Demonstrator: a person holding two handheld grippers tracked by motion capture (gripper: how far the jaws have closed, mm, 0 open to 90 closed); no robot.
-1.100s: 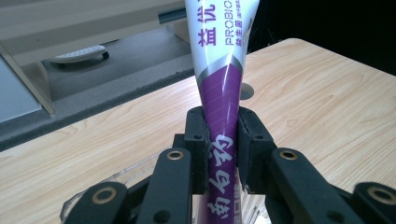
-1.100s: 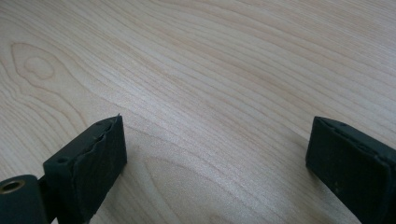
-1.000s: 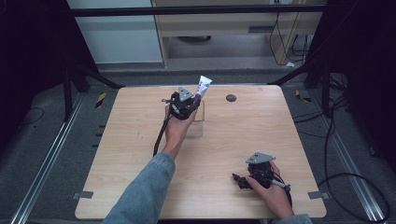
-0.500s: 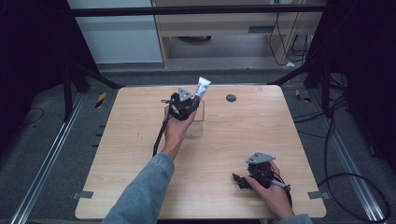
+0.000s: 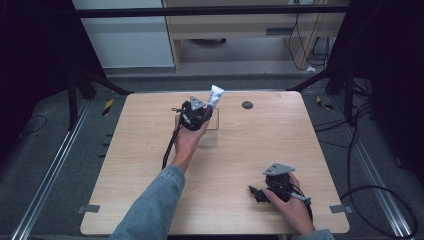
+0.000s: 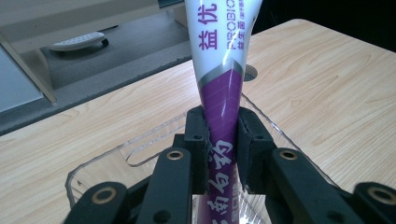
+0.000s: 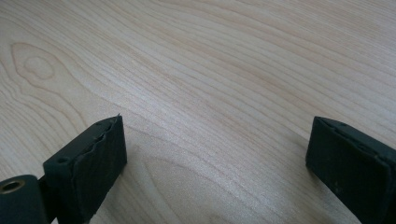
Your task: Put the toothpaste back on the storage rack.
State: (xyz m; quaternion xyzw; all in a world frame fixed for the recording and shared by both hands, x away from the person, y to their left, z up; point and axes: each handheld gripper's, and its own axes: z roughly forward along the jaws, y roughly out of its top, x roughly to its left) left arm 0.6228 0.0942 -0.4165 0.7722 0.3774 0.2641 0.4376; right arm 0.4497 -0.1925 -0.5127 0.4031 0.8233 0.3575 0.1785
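One tube (image 6: 223,84), white above and purple below with printed lettering, is clamped between the jaws of the left tool (image 6: 222,140), which are closed tight on its purple part. The tube is held upright, its lower end hidden behind the jaws, directly over one clear plastic tray (image 6: 140,151) whose curved rim is seen on both sides of the jaws. In the high view the left tool (image 5: 196,113) is held at the far middle of the table (image 5: 150,150), with the tube (image 5: 215,95) slanting up and away towards the far edge and the tray (image 5: 214,131) lying just under and beside the hand. One dark round hole (image 5: 247,105) is set in the tabletop near the far edge, a little to the right of the tube.

The right tool (image 5: 261,192) is rested near the near right corner, well apart from the tray; its jaws are spread wide with nothing between them, only bare wood being seen in the right gripper view (image 7: 215,154). Broad open tabletop is left on the left side and between the two hands. Two tools are counted, and one each of tube, tray and hole.
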